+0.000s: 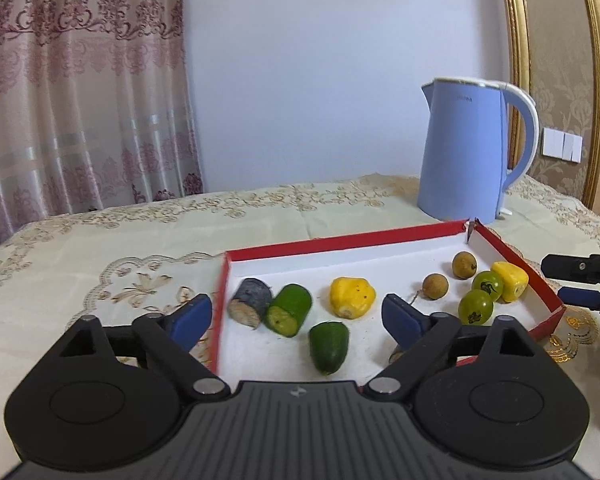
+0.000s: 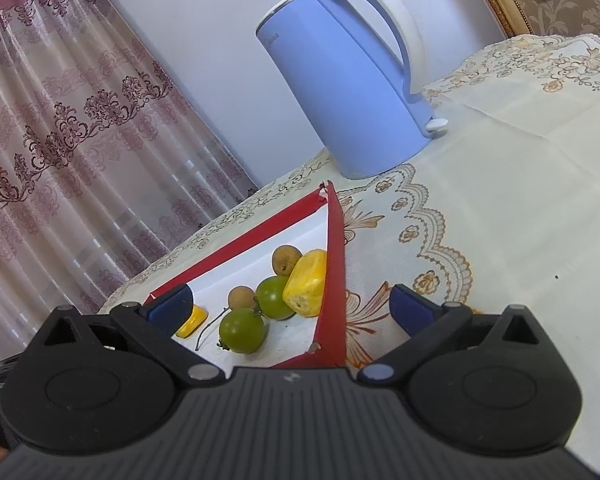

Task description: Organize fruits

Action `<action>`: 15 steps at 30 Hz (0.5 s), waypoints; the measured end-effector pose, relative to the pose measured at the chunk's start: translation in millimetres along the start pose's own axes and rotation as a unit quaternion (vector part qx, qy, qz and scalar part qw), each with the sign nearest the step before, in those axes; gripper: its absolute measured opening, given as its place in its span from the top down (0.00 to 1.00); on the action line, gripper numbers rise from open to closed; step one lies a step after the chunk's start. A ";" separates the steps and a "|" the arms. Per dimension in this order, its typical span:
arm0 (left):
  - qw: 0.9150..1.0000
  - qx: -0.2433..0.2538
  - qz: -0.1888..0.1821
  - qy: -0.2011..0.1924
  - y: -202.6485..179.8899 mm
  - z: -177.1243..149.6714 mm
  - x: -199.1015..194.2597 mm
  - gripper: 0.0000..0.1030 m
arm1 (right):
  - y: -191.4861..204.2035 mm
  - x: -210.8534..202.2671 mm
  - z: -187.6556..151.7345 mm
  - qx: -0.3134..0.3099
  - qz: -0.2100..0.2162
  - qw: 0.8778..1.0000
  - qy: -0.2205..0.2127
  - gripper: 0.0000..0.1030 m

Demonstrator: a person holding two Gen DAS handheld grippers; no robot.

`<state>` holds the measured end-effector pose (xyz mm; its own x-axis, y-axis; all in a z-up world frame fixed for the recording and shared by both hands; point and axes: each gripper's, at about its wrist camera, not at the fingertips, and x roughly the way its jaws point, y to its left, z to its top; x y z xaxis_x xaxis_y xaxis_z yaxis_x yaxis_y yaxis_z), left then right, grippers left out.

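A shallow red tray [image 1: 340,242] with a white floor holds the fruit. At its left lie a dark cut piece [image 1: 250,306] and two green cut pieces [image 1: 291,309] [image 1: 328,346]. A yellow piece [image 1: 352,297] lies mid-tray. At the right are two brown longans [image 1: 435,286] [image 1: 464,265], two green round fruits [image 1: 476,307] [image 1: 488,285] and a second yellow piece [image 1: 509,280]. My left gripper [image 1: 296,320] is open and empty above the tray's near edge. My right gripper [image 2: 290,306] is open and empty over the tray's right corner [image 2: 334,280], near the green fruits [image 2: 242,330].
A blue electric kettle [image 1: 464,152] stands behind the tray on the embroidered cream tablecloth [image 1: 140,240]. A curtain hangs at the left, a wall behind. The right gripper shows at the left wrist view's right edge [image 1: 580,280].
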<state>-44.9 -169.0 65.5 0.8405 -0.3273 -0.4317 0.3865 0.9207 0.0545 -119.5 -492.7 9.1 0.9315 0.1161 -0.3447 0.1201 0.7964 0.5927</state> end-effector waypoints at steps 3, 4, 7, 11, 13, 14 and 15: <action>1.000 -0.006 0.003 -0.004 8.5 -0.8 -14.9 0.09 | -0.7 -0.2 0.3 0.003 -0.003 1.000 0.000 0.00; 1.000 -0.007 0.003 -0.006 11.0 -1.6 -20.1 0.09 | -1.3 0.1 0.7 0.004 -0.004 1.000 0.000 0.00; 1.000 -0.009 0.001 -0.012 17.3 -7.2 -38.3 0.09 | -2.8 -0.3 0.9 0.010 -0.008 1.000 -0.001 0.00; 1.000 -0.010 0.013 -0.017 26.1 -22.7 -58.6 0.02 | -2.5 -0.3 1.0 0.012 -0.012 1.000 0.000 0.00; 1.000 -0.014 0.020 -0.015 32.5 -32.9 -62.8 0.02 | -2.9 -0.2 1.3 0.012 -0.014 1.000 -0.001 0.00; 1.000 -0.015 0.025 -0.011 35.8 -37.4 -61.4 0.02 | -3.0 0.1 1.4 0.012 -0.015 1.000 -0.001 0.00; 0.999 -0.015 0.031 -0.003 39.0 -41.3 -58.9 0.02 | -2.9 0.2 1.5 0.012 -0.016 1.000 -0.001 0.00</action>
<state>-95.0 -105.0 55.9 0.8648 -0.2707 -0.4228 0.3223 0.9451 0.0541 -119.1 -495.9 8.4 0.9274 0.0899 -0.3630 0.1579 0.7858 0.5980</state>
